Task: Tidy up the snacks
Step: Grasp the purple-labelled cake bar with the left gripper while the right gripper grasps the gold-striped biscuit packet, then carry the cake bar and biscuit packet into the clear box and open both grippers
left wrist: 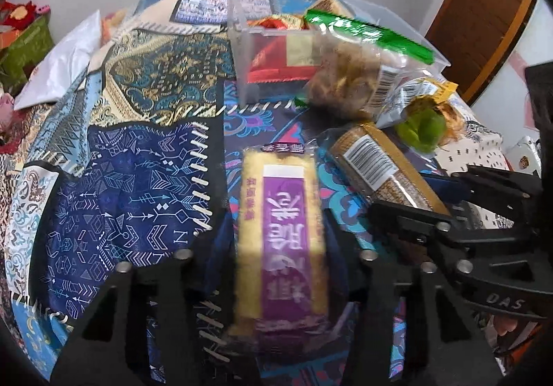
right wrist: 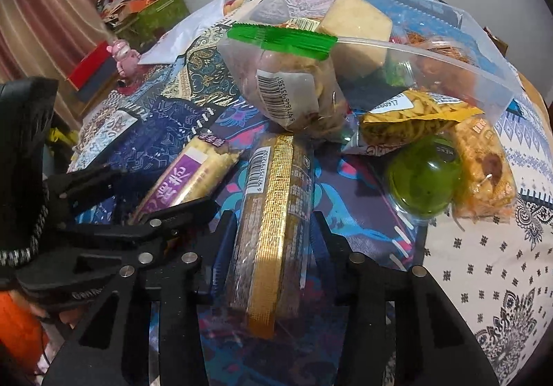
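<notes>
Snacks crowd a patterned tablecloth (left wrist: 145, 185): the left gripper (left wrist: 280, 213) clamps a purple-labelled yellow bar (left wrist: 281, 230), the right gripper (right wrist: 268, 223) a gold-striped packet (right wrist: 273, 230). Only the right view shows the green ball (right wrist: 423, 178) whole beside the clear bin (right wrist: 484, 71); the bin's contents are hard to make out.

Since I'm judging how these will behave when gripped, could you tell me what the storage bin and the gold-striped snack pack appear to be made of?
The storage bin looks like clear, glossy rigid plastic: the snacks and cloth show through its straight walls. The gold-striped snack pack seems wrapped in thin transparent film, crinkled and shiny, with a metallic-looking gold band and a printed barcode label; its grainy brown contents show through, though I can't tell what they are.
</notes>
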